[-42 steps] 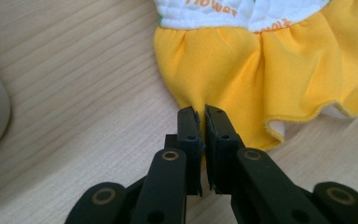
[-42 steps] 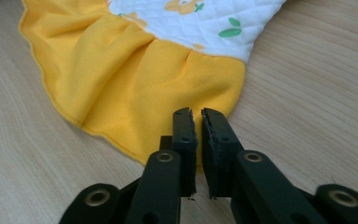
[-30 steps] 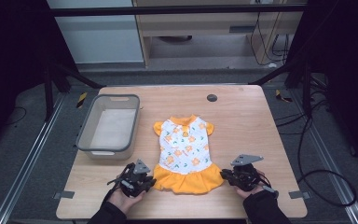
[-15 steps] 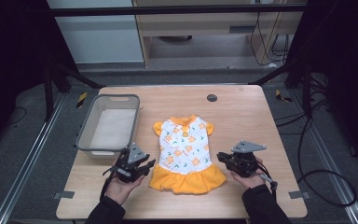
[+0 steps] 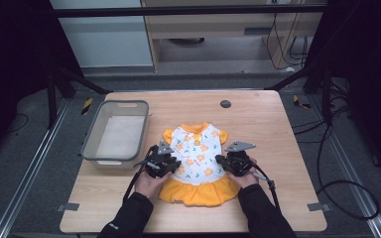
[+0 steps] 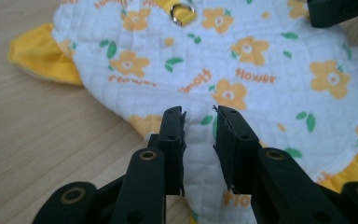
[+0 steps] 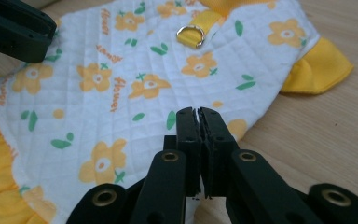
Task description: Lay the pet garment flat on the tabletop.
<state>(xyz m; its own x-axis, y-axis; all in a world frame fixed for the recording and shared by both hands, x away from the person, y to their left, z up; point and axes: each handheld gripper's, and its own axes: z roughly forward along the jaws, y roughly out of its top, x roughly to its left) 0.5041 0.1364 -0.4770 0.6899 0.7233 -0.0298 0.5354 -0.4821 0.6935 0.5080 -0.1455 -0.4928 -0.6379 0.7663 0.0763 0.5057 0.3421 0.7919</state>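
Observation:
A small white quilted dress (image 5: pixel 196 148) with orange flowers, yellow sleeves and a yellow skirt lies flat on the wooden table (image 5: pixel 278 144). My left gripper (image 5: pixel 177 164) sits at its left side. In the left gripper view its jaws (image 6: pixel 199 112) stand apart over the dress (image 6: pixel 242 60), near the cloth's edge, with white fabric showing in the gap. My right gripper (image 5: pixel 220 161) is at the dress's right side. In the right gripper view its jaws (image 7: pixel 198 112) are pressed together at the edge of the dress (image 7: pixel 121 84). I see no cloth pinched there.
A grey plastic bin (image 5: pixel 93 144) stands on the left part of the table, beside the left gripper. A small black round cap (image 5: pixel 225 104) is set into the tabletop behind the dress. Cables trail from both grippers toward the near edge.
Both grippers have moved away from the near edge, from the skirt's lower corners up to the dress's waist. The right jaws have closed. The dress has stayed in place.

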